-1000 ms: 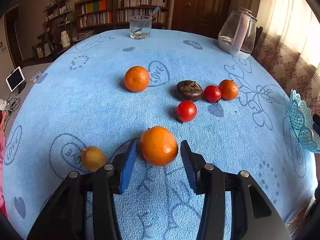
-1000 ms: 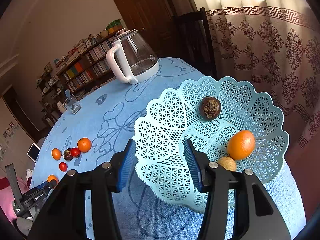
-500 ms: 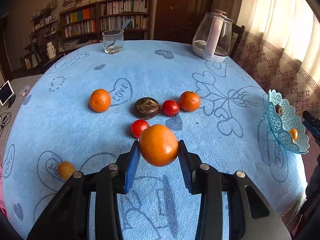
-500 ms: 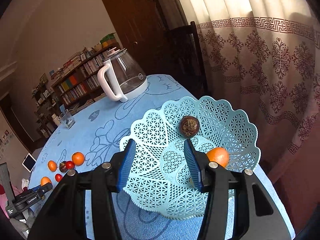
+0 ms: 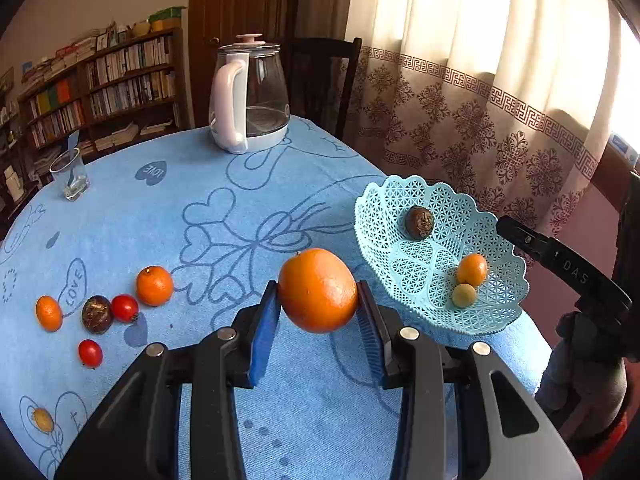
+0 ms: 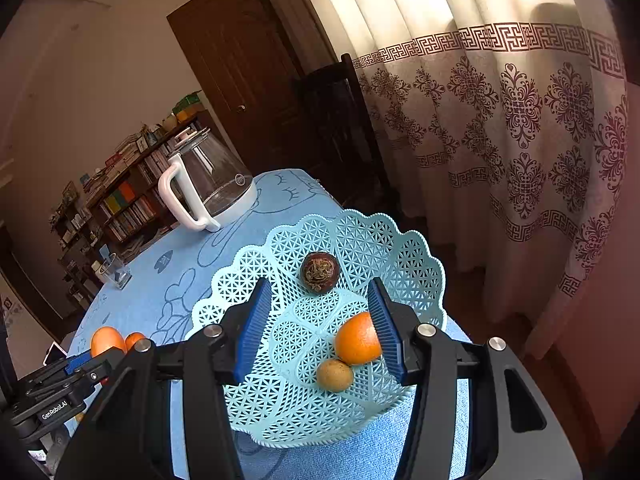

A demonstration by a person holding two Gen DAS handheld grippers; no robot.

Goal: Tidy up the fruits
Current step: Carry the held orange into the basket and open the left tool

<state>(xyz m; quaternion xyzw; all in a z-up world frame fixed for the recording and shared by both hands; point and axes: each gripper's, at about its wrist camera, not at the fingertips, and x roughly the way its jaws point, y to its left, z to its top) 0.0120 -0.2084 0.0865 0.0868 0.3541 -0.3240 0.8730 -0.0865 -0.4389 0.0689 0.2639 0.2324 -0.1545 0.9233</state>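
A: Left wrist first. My left gripper has its fingers pinching the big orange from both sides, lifted clear of the surface.

B: And the basket?

A: Basket sits ahead and to the right of the held fruit, near the surface edge by the curtain. It holds a dark round fruit, a small orange and a yellowish fruit. So my judgement: the carry goes forward and right, then release over the open left part of the bowl.

B: What's left out?

A: Loose group far left: two small oranges, a dark fruit, two tomatoes, plus one yellowish fruit at the near edge. Kettle and glass at the back, not in the way.

B: Right wrist?

A: Right gripper fingers are spread wide, holding nothing, hovering over the basket. I can't tell whether they touch the rim. Same three fruits inside: dark one, orange one, yellowish one. The left gripper with its orange shows low left, so the left hand makes the drop.
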